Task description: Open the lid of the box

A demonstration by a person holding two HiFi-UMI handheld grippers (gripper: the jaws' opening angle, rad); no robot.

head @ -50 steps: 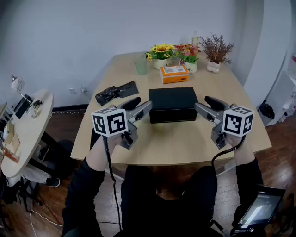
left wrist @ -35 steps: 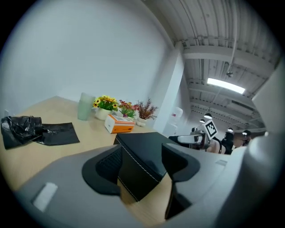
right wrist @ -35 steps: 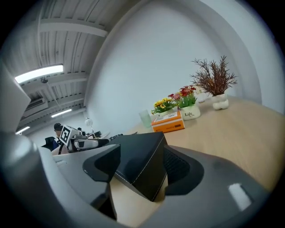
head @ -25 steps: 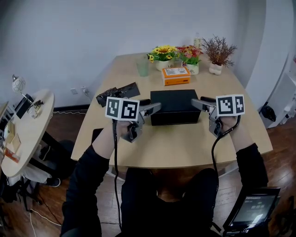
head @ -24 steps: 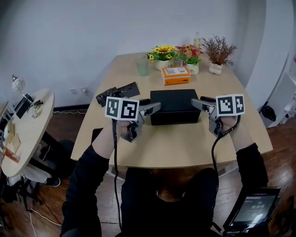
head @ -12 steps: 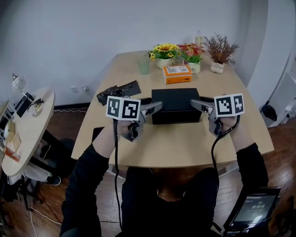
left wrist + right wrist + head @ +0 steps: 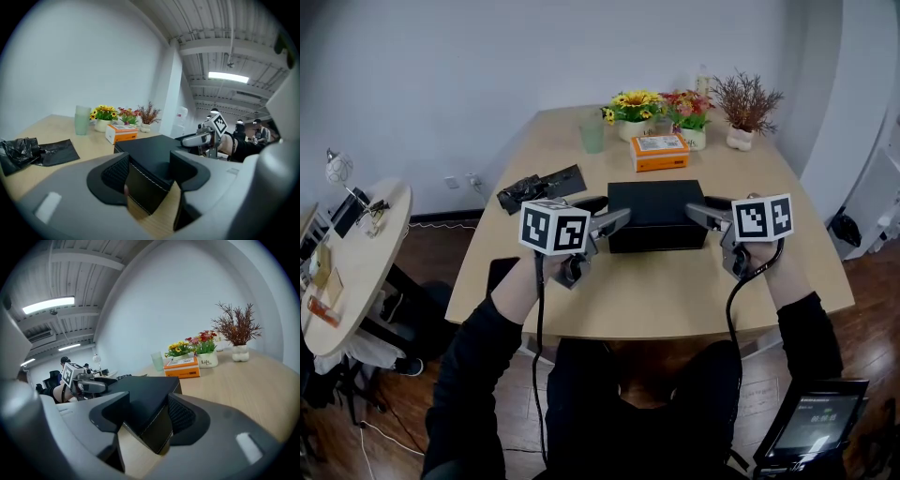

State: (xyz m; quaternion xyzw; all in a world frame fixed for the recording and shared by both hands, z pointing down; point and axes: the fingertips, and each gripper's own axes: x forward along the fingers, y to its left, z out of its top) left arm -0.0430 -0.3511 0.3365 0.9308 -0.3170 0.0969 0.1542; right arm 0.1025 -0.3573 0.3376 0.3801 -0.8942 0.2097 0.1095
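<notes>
Head view first: grippers staged at both box corners, lid down.
Head view: black box (image 7: 656,214) sits mid-table (image 7: 675,291), lid shut; left gripper (image 7: 617,219) at its 8 o'clock corner, right gripper (image 7: 697,213) at its 4 o'clock corner. Left gripper view: jaws apart, straddling a near corner, no pad pressing. Right gripper view: jaws apart around the other corner, nothing clamped. Risk: a grip below the lid line would lift or drag the whole box; an uneven pull could skew the lid or shove the box toward the orange carton (image 7: 657,150) at 12 o'clock.

Black long sleeves (image 7: 469,375); the left gripper (image 7: 617,219) and right gripper (image 7: 694,213) are grey, with black-and-white marker cubes (image 7: 554,230) and black cables (image 7: 537,356).
</notes>
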